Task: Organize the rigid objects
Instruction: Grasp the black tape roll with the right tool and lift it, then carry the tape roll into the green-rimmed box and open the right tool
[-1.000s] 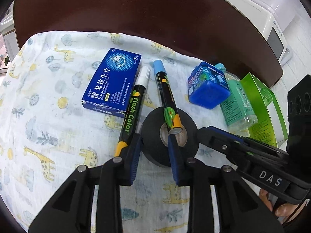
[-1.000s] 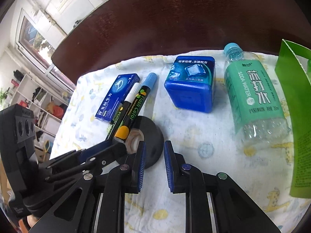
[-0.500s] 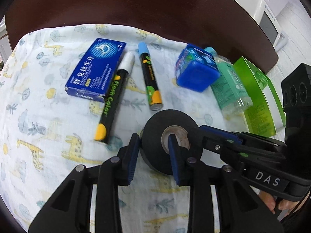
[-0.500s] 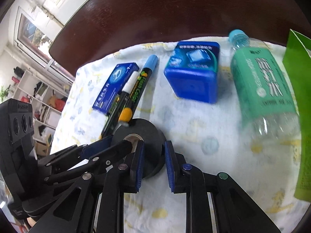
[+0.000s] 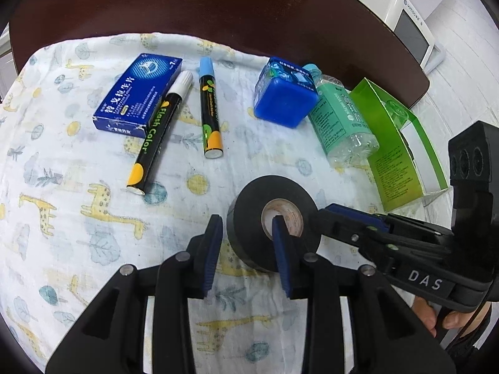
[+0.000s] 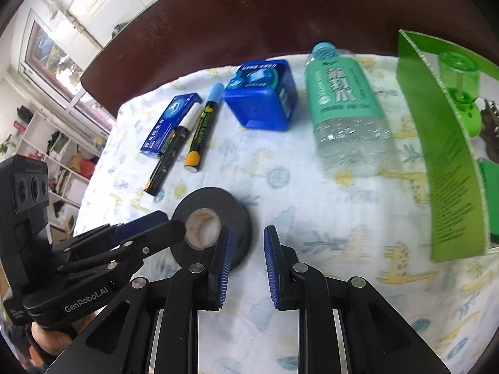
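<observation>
A black roll of tape (image 5: 249,215) lies flat on the giraffe-print cloth (image 5: 78,218); it also shows in the right wrist view (image 6: 215,199). My left gripper (image 5: 246,233) straddles the roll's near left wall, one finger outside, one in the core, with a gap on the outer side. My right gripper (image 6: 246,243) straddles the roll's right wall the same way, jaws apart. Behind lie a white-capped marker (image 5: 159,131), a blue-capped marker (image 5: 210,115) and a blue medicine box (image 5: 137,93).
A blue plastic cube box (image 5: 283,96), a lying soda water bottle (image 5: 340,118) and a green carton (image 5: 393,143) sit to the right. The dark table (image 5: 218,6) extends beyond the cloth. A white appliance (image 5: 408,15) stands far right.
The tape roll has been pulled back toward me, off the markers. Both grippers have drawn back with it and their jaws have widened.
</observation>
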Available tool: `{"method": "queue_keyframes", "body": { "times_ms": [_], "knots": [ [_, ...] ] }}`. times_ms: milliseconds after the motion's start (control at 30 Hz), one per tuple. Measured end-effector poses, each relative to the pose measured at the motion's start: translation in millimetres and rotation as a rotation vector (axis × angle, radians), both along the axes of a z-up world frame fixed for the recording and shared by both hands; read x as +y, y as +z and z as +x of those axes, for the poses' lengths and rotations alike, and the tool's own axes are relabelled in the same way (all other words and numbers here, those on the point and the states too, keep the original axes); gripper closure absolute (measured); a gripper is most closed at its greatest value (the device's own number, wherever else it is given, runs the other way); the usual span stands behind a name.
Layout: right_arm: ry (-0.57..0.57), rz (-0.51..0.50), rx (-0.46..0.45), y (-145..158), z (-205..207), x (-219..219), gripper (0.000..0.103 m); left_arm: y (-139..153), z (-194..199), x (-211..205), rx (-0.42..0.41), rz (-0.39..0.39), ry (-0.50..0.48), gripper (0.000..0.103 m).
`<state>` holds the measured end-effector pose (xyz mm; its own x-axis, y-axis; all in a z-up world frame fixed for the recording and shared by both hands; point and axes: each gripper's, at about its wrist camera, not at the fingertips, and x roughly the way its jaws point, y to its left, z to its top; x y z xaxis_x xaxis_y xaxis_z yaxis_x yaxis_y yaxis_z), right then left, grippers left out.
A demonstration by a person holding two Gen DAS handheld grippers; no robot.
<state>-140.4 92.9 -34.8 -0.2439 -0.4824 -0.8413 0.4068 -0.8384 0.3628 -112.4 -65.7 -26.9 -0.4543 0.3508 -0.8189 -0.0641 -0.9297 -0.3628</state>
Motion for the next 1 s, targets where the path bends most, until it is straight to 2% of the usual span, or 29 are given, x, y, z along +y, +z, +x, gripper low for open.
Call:
{"method": "queue_keyframes", "body": {
  "times_ms": [67, 167, 400, 767, 1000],
  "knots": [
    [-0.006, -0.020, -0.033, -11, -3, -6, 0.080, -5, -3, 3, -0.005, 0.011, -0.002, 0.069],
    [-0.023, -0.078, -0.072, -16, -8, -6, 0.080, -5, -3, 6, 0.004, -0.005, -0.003, 0.069],
    [-0.027, -0.076, -0.094, -16, 2, -6, 0.078, -3, 5, 9, 0.003, -0.005, -0.010, 0.070],
    [-0.047, -0.094, -0.027, 11, 18, 25, 0.078, 21, 14, 40, 0.065, -0.027, -0.064, 0.070],
    [-0.073, -0.113, 0.002, 18, 22, 49, 0.078, 24, 18, 62, 0.067, -0.051, -0.094, 0.070]
  ]
}}
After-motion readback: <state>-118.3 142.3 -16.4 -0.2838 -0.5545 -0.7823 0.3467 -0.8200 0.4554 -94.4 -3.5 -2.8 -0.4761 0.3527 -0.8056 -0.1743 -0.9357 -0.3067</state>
